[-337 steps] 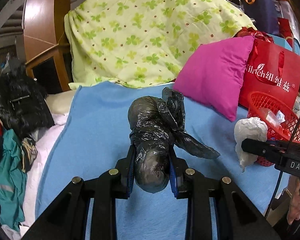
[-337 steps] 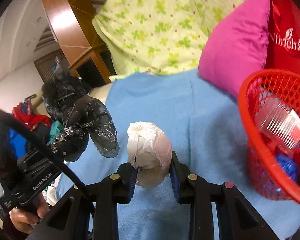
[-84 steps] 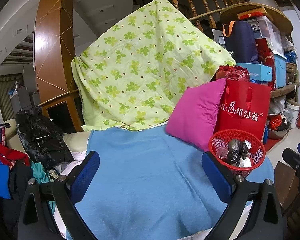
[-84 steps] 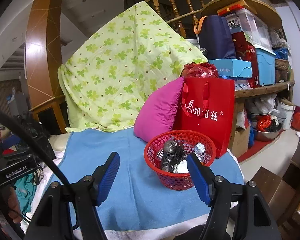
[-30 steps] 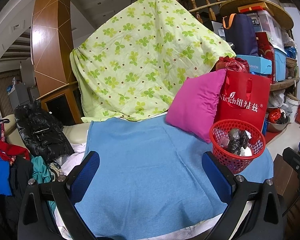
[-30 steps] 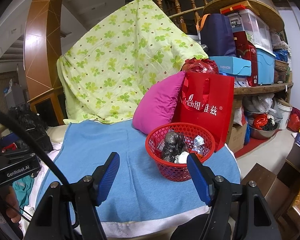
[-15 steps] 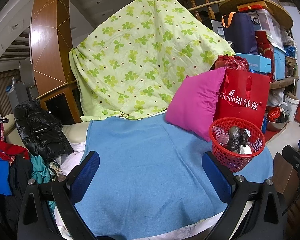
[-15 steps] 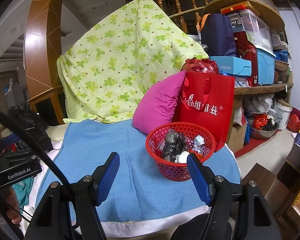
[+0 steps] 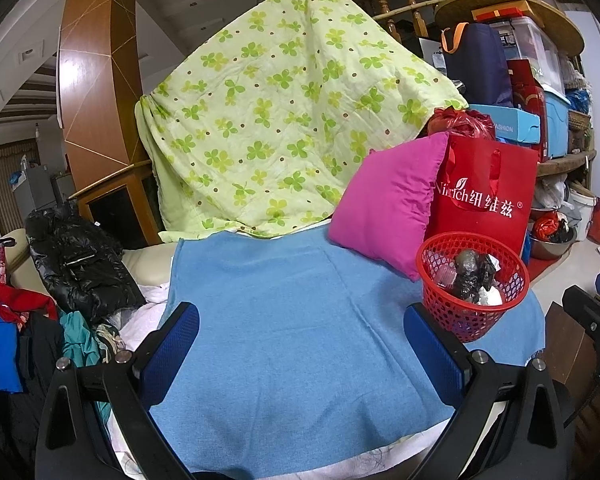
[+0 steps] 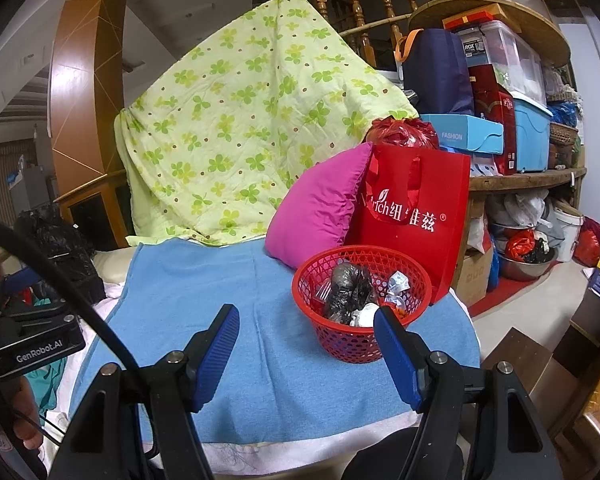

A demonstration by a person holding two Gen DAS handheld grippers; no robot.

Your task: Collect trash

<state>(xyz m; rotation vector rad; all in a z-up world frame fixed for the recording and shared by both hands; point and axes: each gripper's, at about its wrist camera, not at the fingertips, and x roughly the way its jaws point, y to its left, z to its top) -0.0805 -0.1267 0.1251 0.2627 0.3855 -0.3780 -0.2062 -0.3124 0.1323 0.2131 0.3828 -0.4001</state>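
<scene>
A red mesh basket [image 9: 436, 304] stands at the right end of the blue blanket [image 9: 284, 320]; it also shows in the right wrist view [image 10: 312, 320]. Inside it lie a black plastic bag [image 10: 346, 292], a white bag [image 10: 364, 314] and crumpled wrappers [image 10: 398, 280]. My left gripper [image 9: 300, 336] is open and empty, well back from the blanket's near edge. My right gripper [image 10: 306, 332] is open and empty, just in front of the basket.
A pink pillow [image 9: 388, 208] and a red paper bag [image 9: 488, 204] stand behind the basket. A green clover quilt [image 9: 284, 128] hangs at the back. A black jacket [image 9: 80, 264] and clothes lie at the left. Shelves with boxes stand at the right.
Long ago each gripper held a bag, black in the left, white in the right; both now lie in the basket. Over the last second nothing has visibly moved.
</scene>
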